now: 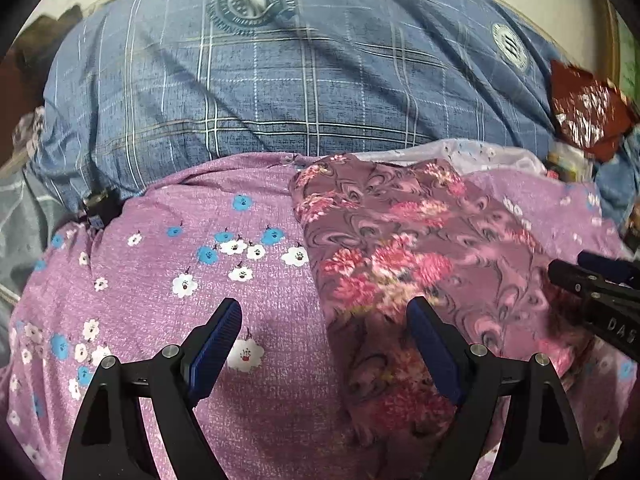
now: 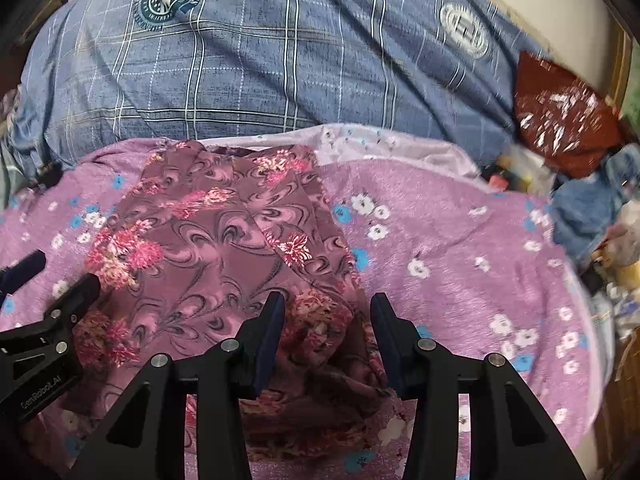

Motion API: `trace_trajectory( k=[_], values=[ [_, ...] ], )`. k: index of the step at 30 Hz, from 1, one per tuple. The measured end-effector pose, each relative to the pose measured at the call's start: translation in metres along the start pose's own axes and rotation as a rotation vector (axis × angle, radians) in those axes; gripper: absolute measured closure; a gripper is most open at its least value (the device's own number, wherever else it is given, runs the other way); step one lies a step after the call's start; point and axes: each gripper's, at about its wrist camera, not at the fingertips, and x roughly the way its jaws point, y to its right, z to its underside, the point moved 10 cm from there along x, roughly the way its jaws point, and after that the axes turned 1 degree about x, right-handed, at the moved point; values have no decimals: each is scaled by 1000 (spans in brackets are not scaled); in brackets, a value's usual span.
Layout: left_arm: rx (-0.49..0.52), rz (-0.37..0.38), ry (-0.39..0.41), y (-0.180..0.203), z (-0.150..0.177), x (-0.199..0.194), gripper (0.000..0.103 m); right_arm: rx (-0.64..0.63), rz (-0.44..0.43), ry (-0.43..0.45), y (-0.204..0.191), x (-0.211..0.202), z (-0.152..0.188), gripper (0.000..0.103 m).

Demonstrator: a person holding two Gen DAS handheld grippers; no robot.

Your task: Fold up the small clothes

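Observation:
A small mauve garment with pink flowers and dark swirls [image 1: 404,256] lies on a purple flowered sheet [image 1: 208,248]; it also shows in the right wrist view [image 2: 224,248]. My left gripper [image 1: 324,320] is open, hovering over the garment's left edge, empty. My right gripper [image 2: 328,312] is open above the garment's lower right part, empty. The right gripper's fingers [image 1: 576,276] show at the right edge of the left wrist view. The left gripper's fingers [image 2: 80,292] show at the left of the right wrist view.
A large blue plaid cover [image 1: 280,80] with round emblems lies behind the sheet [image 2: 460,248]. A dark red printed cloth [image 2: 560,120] and assorted clutter [image 2: 600,240] sit at the far right. A small dark object [image 1: 100,208] sits at the sheet's left rim.

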Motion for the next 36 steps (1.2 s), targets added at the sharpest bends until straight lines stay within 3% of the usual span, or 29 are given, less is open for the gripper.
trace_trajectory(
  k=[1, 3, 7, 11, 16, 24, 29, 33, 36],
  values=[
    [-21, 18, -7, -4, -3, 2, 18, 34, -55, -16, 3, 3, -2, 52],
    [-71, 87, -49, -10, -8, 9, 18, 143, -200, -49, 11, 11, -6, 29],
    [-137, 181, -134, -24, -12, 26, 18, 341, -424, -120, 28, 31, -13, 28],
    [-201, 267, -211, -38, -16, 45, 18, 437, -533, -191, 41, 55, -16, 26],
    [-274, 361, -305, -40, -10, 71, 18, 540, -609, -260, 53, 79, -16, 26],
    [-265, 462, -294, -20, -16, 81, 20, 547, -688, -306, 42, 88, -12, 26],
    [-258, 517, -271, -3, -18, 86, 25, 507, -784, -336, 10, 83, -14, 27],
    [-254, 502, -265, 0, -16, 96, 25, 385, -744, -321, -11, 77, -11, 29],
    [-296, 504, -256, -1, -17, 101, 26, 402, -731, -320, -12, 83, -8, 30]
  ],
)
